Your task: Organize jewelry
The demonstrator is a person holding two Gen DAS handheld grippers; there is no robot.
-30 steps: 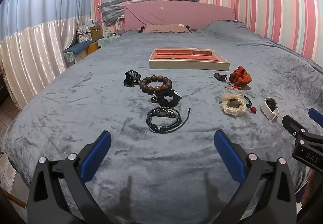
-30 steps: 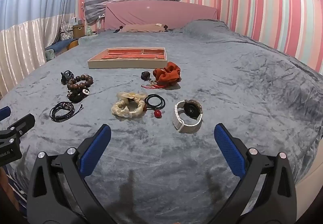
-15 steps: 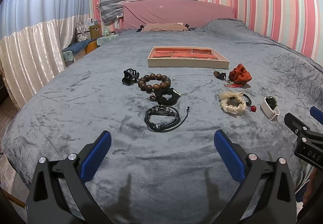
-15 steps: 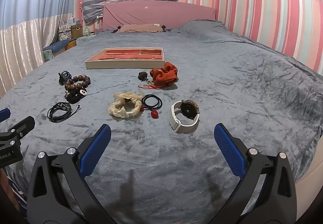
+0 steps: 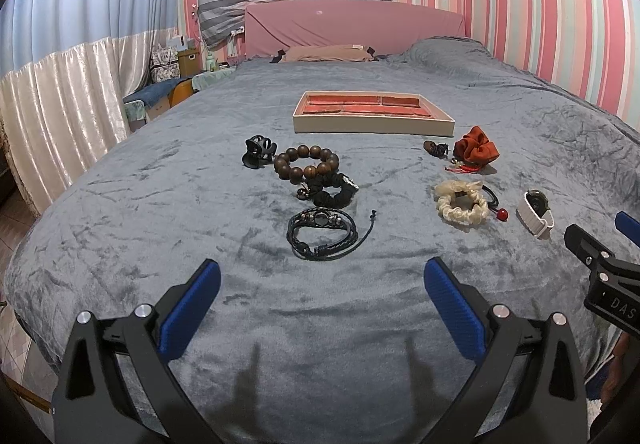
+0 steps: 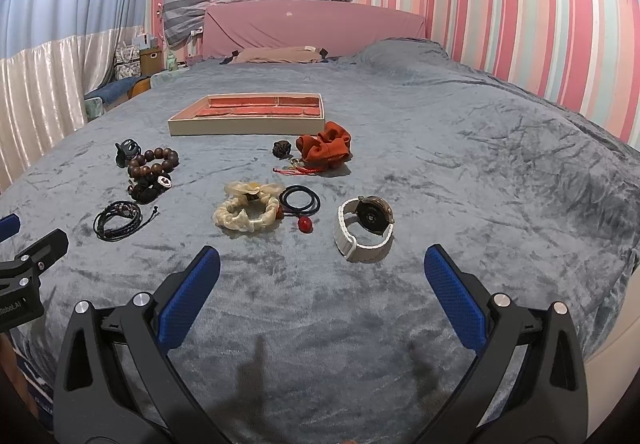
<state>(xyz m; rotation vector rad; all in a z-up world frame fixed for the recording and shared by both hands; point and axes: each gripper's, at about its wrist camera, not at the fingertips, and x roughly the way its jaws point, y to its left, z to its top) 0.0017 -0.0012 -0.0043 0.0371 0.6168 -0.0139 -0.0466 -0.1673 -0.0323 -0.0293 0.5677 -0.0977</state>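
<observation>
Nothing sorted yet by the look of it: tray (image 5: 374, 128) w/ red-lined compartments sits upper centre of left-wrist view, appears empty as far as visible, far side of the bed (image 5: 120, 204). All pieces lie loose on the grey blanket betw. tray and grippers. Left gripper (image 5: 320, 298) wide, nothing held, lower centre of its frame; black braided bracelet (image 5: 322, 234) just above the gap, nearest item. Above that: black scrunchie (image 5: 334, 192), touching wooden bead bracelet (image 5: 306, 166); black claw clip (image 5: 258, 152) at beads' left. Right gripper (image 6: 322, 286) also wide, empty, lower centre of right-wrist view. White-strap watch (image 6: 366, 228) just above and slightly right of the gap's centre, on its side; cream scrunchie (image 6: 246, 210) above-left, dark hair tie w/ red bead (image 6: 300, 204) betw. them. Orange scrunchie (image 6: 324, 150) and small dark knot piece (image 6: 282, 149) further up, near tray's front edge; red tassel charm (image 6: 298, 169) just below them. Judgement: whole job left, approx. ten pieces to move; likely first picks are braided bracelet (L) and watch (R).
</observation>
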